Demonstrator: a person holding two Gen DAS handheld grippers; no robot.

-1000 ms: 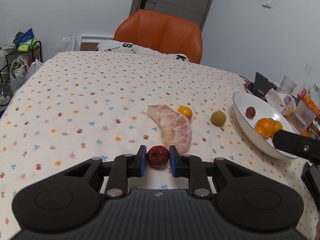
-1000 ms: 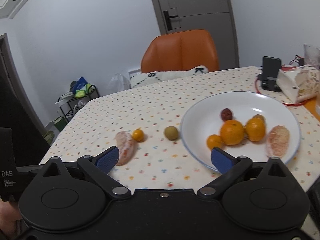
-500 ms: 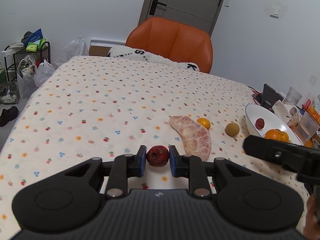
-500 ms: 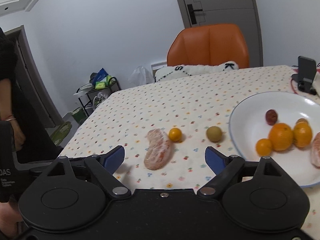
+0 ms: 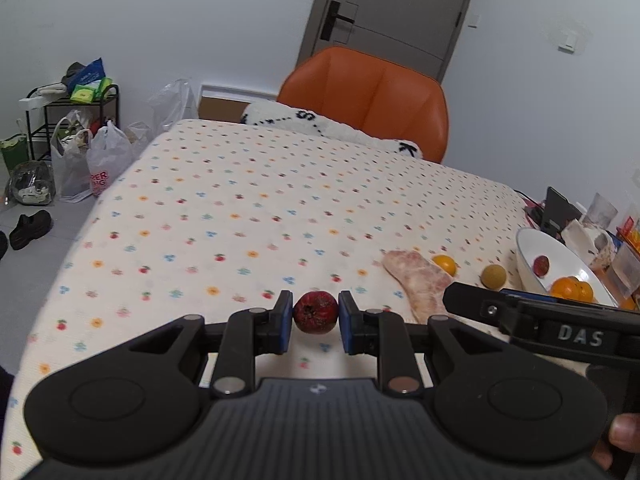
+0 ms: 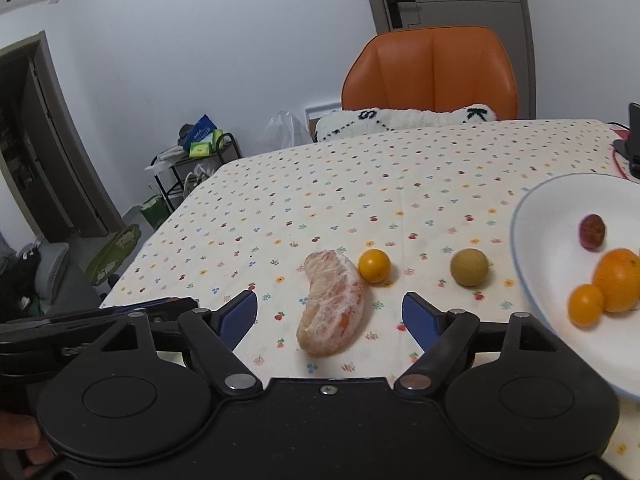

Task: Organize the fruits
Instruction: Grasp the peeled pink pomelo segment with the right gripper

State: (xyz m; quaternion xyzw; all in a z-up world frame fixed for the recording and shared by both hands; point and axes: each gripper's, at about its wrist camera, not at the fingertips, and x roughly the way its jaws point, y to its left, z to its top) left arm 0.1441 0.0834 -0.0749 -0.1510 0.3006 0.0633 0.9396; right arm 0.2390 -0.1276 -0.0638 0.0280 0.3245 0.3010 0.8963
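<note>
While the left gripper (image 5: 315, 322) pinches a small dark red fruit (image 5: 315, 312) between its blue pads, lifted above the spotted tablecloth (image 5: 248, 208), the right gripper (image 6: 330, 316) stands wide apart and holds nothing. Taking the peeled pomelo segment (image 6: 331, 307) as the mark: it lies on the cloth between the right gripper's spread fingers and just ahead of them. A small orange citrus (image 6: 374, 265) sits just beside its far end, nearly touching. To the right of that, a little apart, rests a round yellow-green fruit (image 6: 469, 267). Farther right of the segment stands the white bowl (image 6: 536, 216) — inside it a dark red fruit (image 6: 592, 231), a large orange (image 6: 618, 279) and a small orange one (image 6: 585, 304). Beyond the table stands an orange chair (image 6: 432, 72).
</note>
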